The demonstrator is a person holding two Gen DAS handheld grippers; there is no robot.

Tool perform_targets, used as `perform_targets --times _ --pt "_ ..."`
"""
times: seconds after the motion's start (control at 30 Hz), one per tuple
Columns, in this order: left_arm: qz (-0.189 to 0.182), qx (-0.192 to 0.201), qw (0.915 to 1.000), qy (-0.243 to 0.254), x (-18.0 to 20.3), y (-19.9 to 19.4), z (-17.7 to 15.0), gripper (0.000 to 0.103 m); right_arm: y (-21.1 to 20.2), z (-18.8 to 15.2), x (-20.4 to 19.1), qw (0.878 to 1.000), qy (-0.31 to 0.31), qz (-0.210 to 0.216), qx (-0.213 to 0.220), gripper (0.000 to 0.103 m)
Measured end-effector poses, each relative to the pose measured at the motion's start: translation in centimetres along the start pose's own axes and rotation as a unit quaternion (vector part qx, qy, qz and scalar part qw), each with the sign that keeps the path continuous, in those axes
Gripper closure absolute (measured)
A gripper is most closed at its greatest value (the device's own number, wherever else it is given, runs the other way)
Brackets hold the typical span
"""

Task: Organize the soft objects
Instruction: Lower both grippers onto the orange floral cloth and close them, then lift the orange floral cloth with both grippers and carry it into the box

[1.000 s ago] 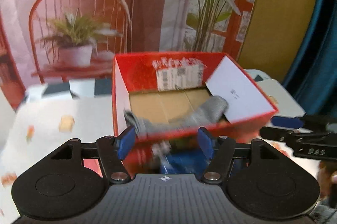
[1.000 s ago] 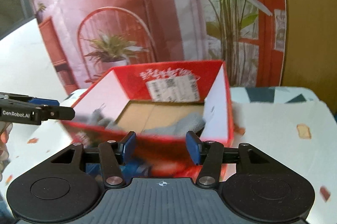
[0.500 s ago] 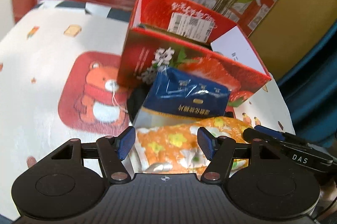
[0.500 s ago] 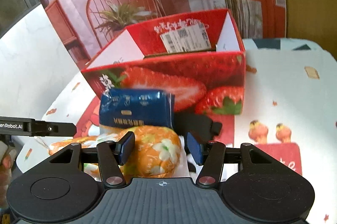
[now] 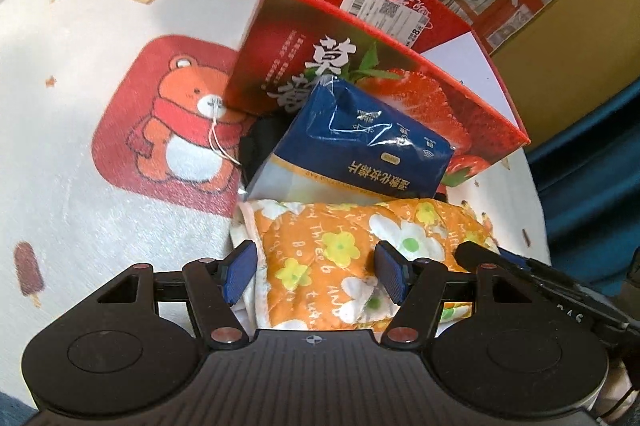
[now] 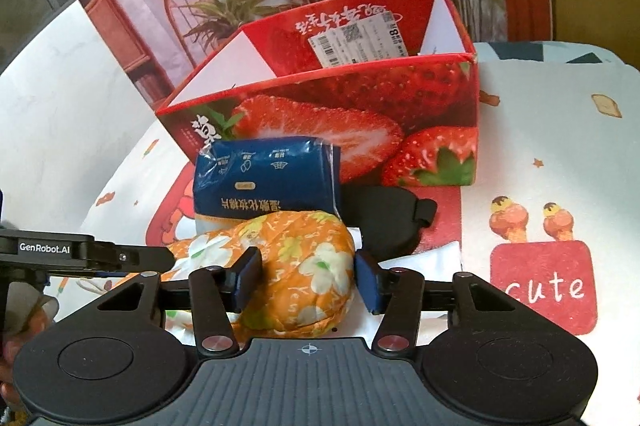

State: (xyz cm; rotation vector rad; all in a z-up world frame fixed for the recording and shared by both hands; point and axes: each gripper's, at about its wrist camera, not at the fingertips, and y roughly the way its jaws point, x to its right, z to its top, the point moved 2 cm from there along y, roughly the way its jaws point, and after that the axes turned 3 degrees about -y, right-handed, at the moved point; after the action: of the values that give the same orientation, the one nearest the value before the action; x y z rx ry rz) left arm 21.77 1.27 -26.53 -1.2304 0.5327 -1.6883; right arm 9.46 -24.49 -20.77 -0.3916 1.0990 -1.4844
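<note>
My left gripper (image 5: 316, 274) is spread wide over the orange cloth (image 5: 360, 258), gripping nothing. The cloth lies on the table (image 5: 80, 65), touching the blue pack (image 6: 264, 177) before the red box (image 6: 360, 113). My right gripper (image 6: 308, 280) straddles the cloth, released.

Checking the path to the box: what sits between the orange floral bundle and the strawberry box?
The blue packet leans there, with a black eye mask beside it, between the orange floral bundle and the strawberry box; clearest in the right wrist view.
</note>
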Motion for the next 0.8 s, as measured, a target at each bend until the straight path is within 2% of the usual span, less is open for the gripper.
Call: perform_targets --times 0.1,0.27,0.57,0.8 --pt "-0.012 0.001 0.9999 0.000 0.2 0.1 -0.1 0.037 0.0 0.1 -0.1 1.000 -0.007 -0.002 -0.002 0.059" --pt "-0.017 0.013 0.9998 0.003 0.4 -0.2 -0.1 0.057 -0.2 0.1 -0.4 1.000 -0.017 0.000 -0.001 0.068" --pt "-0.028 0.024 0.9993 0.010 0.6 -0.6 -0.3 0.074 -0.5 0.2 -0.9 0.999 -0.035 0.000 0.002 0.075" --pt "-0.034 0.039 0.9985 0.020 0.9 -1.3 -0.4 0.081 -1.0 0.2 -1.1 0.999 -0.039 0.004 0.008 0.079"
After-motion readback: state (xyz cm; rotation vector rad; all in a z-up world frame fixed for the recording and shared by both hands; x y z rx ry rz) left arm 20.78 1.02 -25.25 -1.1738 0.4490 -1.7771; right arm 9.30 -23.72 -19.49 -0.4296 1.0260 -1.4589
